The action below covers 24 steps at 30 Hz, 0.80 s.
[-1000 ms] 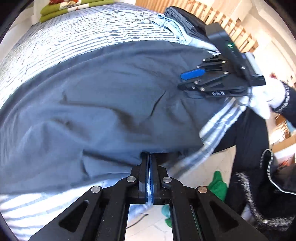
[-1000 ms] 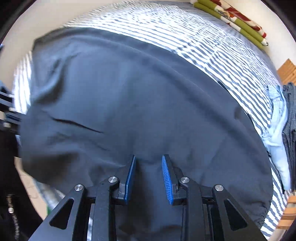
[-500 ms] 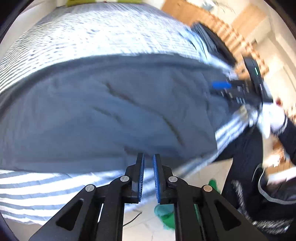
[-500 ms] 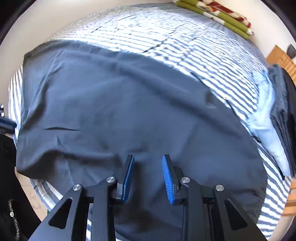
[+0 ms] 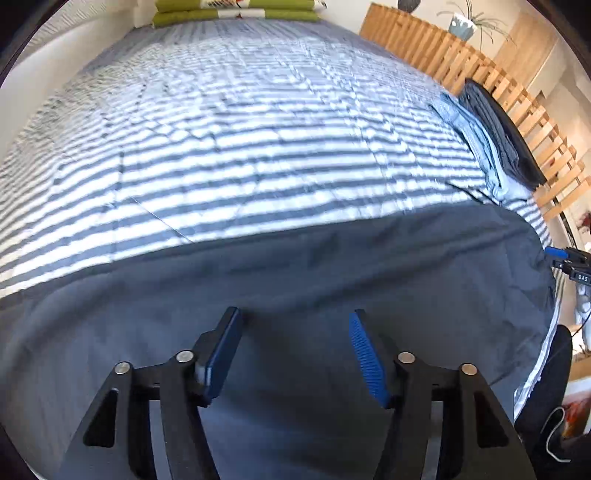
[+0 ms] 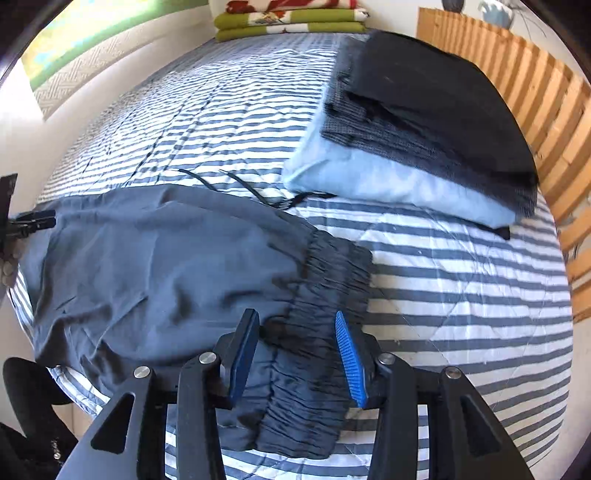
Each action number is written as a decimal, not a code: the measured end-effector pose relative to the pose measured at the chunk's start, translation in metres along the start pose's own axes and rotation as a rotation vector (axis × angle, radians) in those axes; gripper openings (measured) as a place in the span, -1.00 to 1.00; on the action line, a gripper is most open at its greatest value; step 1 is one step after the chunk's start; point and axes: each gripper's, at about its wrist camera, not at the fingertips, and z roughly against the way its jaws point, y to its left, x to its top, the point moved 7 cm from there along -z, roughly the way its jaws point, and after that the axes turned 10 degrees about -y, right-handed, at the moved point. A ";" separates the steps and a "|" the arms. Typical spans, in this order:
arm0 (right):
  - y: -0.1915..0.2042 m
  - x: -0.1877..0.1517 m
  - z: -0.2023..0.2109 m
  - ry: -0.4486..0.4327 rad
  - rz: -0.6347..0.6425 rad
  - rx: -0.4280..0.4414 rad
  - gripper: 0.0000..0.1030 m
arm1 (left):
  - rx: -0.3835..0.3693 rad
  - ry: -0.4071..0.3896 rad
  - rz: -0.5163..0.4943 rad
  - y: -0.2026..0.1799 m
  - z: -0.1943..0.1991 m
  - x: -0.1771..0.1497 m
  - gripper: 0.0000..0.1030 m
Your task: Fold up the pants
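Observation:
Dark grey pants (image 5: 295, 273) lie flat across the near edge of a striped bed. In the right wrist view their gathered elastic waistband (image 6: 325, 280) points toward me, with a black drawstring (image 6: 251, 188) trailing onto the cover. My left gripper (image 5: 293, 321) hovers open over the pants' cloth, holding nothing. My right gripper (image 6: 293, 321) is open too, its jaws straddling the waistband without closing on it. The right gripper (image 5: 569, 258) shows at the far right edge of the left wrist view, and the left gripper (image 6: 26, 221) at the left edge of the right wrist view.
A stack of folded clothes (image 6: 424, 122), light blue under dark grey and black, lies on the bedcover (image 6: 461, 295) by a wooden slatted rail (image 6: 546, 110). Green folded blankets (image 6: 288, 22) sit at the bed's far end. The person's dark clothing (image 5: 546, 406) is at the bed's edge.
My left gripper let go of the pants' edge and opened wide, now over the cloth. My right gripper swung to the waistband end and its jaws spread wider.

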 end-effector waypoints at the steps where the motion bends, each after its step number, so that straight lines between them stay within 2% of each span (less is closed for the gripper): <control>1: -0.002 -0.007 -0.004 0.025 0.011 -0.003 -0.23 | 0.015 0.037 -0.036 -0.008 -0.010 -0.009 0.17; 3: 0.006 -0.019 -0.011 0.074 0.113 -0.020 -0.24 | 0.068 0.021 -0.180 -0.022 -0.010 -0.025 0.26; 4: 0.011 -0.025 -0.012 0.081 0.200 -0.044 -0.24 | 0.073 0.045 -0.214 -0.026 -0.006 -0.032 0.28; 6: 0.017 -0.027 -0.005 0.067 0.264 -0.055 -0.24 | 0.113 0.033 -0.183 -0.022 0.006 -0.034 0.26; 7: 0.014 -0.025 -0.002 0.065 0.231 -0.044 -0.23 | 0.104 0.023 -0.148 -0.024 0.012 -0.033 0.25; 10: 0.001 -0.017 0.009 0.030 0.090 0.005 -0.23 | -0.026 -0.012 -0.138 -0.066 0.035 -0.029 0.26; 14: -0.008 -0.018 0.019 0.020 0.030 0.036 -0.23 | -0.209 0.036 -0.243 -0.150 0.044 -0.040 0.37; 16: -0.009 -0.024 0.020 0.043 0.010 0.057 -0.23 | -0.265 0.064 -0.310 -0.183 0.043 -0.054 0.38; 19: -0.014 -0.034 0.024 0.051 -0.011 0.053 -0.22 | -0.292 0.126 -0.388 -0.217 0.031 -0.081 0.38; 22: -0.014 -0.048 0.017 0.085 -0.050 0.085 -0.19 | -0.295 0.210 -0.389 -0.225 0.013 -0.107 0.34; 23: -0.012 -0.051 0.011 0.099 -0.060 0.097 -0.19 | -0.301 0.222 -0.380 -0.224 0.004 -0.110 0.31; 24: -0.009 -0.053 0.008 0.101 -0.058 0.108 -0.21 | -0.320 0.201 -0.386 -0.225 0.008 -0.112 0.31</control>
